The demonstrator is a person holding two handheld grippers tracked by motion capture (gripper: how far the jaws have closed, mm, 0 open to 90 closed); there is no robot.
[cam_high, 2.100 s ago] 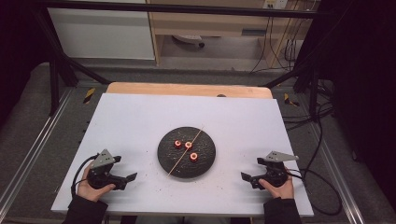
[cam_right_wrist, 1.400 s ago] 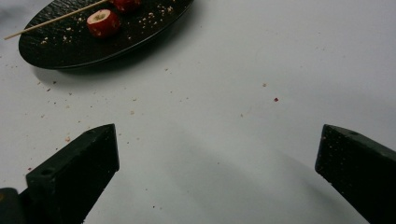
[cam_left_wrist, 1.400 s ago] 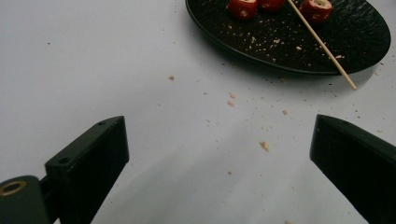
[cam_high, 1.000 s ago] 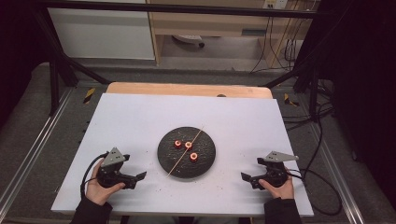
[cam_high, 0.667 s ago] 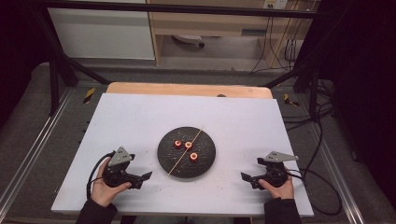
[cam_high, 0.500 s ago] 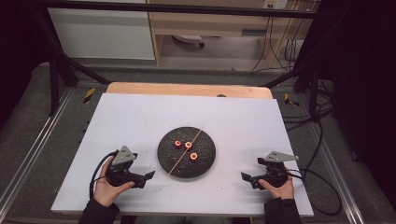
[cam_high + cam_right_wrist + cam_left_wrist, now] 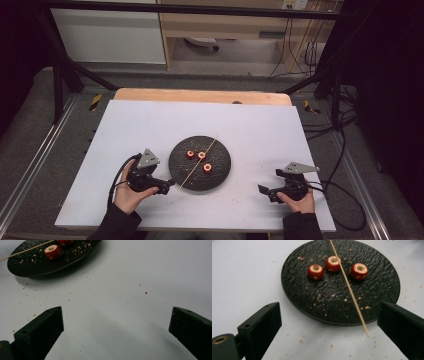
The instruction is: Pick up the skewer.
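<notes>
A black textured plate (image 7: pixel 220 176) sits mid-table with three red cored fruit pieces (image 7: pixel 202 155) on it. A thin wooden skewer (image 7: pixel 192 171) lies slantwise across it, its near end sticking out past the rim. My left gripper (image 7: pixel 167 186) is open just left of the plate's near edge. In the left gripper view the plate (image 7: pixel 332 305), the fruit pieces (image 7: pixel 333 264) and the skewer (image 7: pixel 348 287) lie ahead of the left gripper (image 7: pixel 329 332); the skewer's tip is near the right-hand jaw. My right gripper (image 7: pixel 264 192) rests open at the front right, apart from the plate (image 7: pixel 37 263).
The white table top (image 7: pixel 150 125) carries scattered crumbs (image 7: pixel 70 293) around the plate. A wooden strip (image 7: pixel 200 96) edges the far side. Cables (image 7: pixel 345 150) trail off the right side of the table, and metal rails run along both sides.
My left gripper has slid right, from the front left of the table up to the plate's edge. The right gripper and the plate's contents have stayed put.
</notes>
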